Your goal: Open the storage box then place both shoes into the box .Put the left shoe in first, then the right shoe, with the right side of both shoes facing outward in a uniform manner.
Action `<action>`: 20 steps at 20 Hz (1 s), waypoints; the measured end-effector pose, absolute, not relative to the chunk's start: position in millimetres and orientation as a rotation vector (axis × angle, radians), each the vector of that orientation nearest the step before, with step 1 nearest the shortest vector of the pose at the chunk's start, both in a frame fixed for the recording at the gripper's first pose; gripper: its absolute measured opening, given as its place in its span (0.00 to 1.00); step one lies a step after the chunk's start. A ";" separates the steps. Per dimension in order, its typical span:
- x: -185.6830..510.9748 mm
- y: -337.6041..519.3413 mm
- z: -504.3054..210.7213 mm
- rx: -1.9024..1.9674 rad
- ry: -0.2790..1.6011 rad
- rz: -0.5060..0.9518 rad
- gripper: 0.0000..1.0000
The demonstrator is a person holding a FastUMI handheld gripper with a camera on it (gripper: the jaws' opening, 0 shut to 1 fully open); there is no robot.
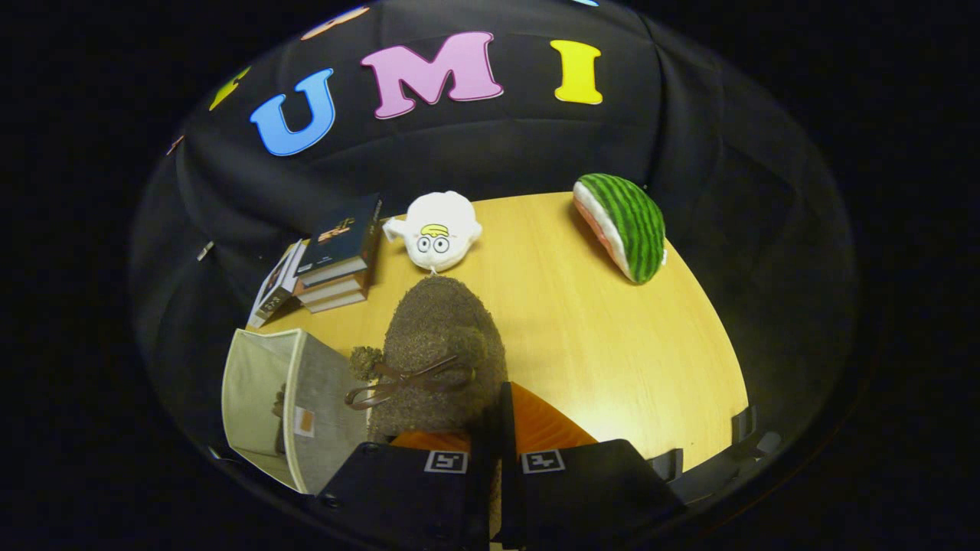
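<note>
The gripper (496, 451) is seen clamped on a brown fuzzy shoe (440, 352), held beside the opened storage box (264, 383); something dark already sits inside.

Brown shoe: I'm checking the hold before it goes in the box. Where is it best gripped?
Grip the brown shoe by the thin rim of its orange-lined opening, from the heel end, toe pointing away. Its fuzzy toe looks too bulky to pinch. The fingers are shut on that rim.
</note>
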State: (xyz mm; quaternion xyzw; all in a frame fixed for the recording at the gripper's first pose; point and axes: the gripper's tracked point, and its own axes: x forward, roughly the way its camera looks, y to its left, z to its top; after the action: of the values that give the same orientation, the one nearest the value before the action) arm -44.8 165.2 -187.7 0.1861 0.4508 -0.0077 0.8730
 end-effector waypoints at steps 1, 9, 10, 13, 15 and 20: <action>-42.3 179.7 -179.0 0.401 0.946 -0.001 0.11; -39.4 296.7 -143.3 0.482 1.056 0.099 0.11; -39.6 310.1 -142.4 0.485 1.075 0.109 0.11; -43.0 340.3 -146.3 0.487 1.125 0.127 0.11; -43.1 356.4 -149.2 0.495 1.146 0.123 0.11; -53.8 371.6 -171.4 0.419 1.210 0.100 0.13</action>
State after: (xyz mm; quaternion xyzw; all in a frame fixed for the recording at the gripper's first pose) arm -53.8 371.6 -171.4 0.1954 0.5642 0.0468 0.8008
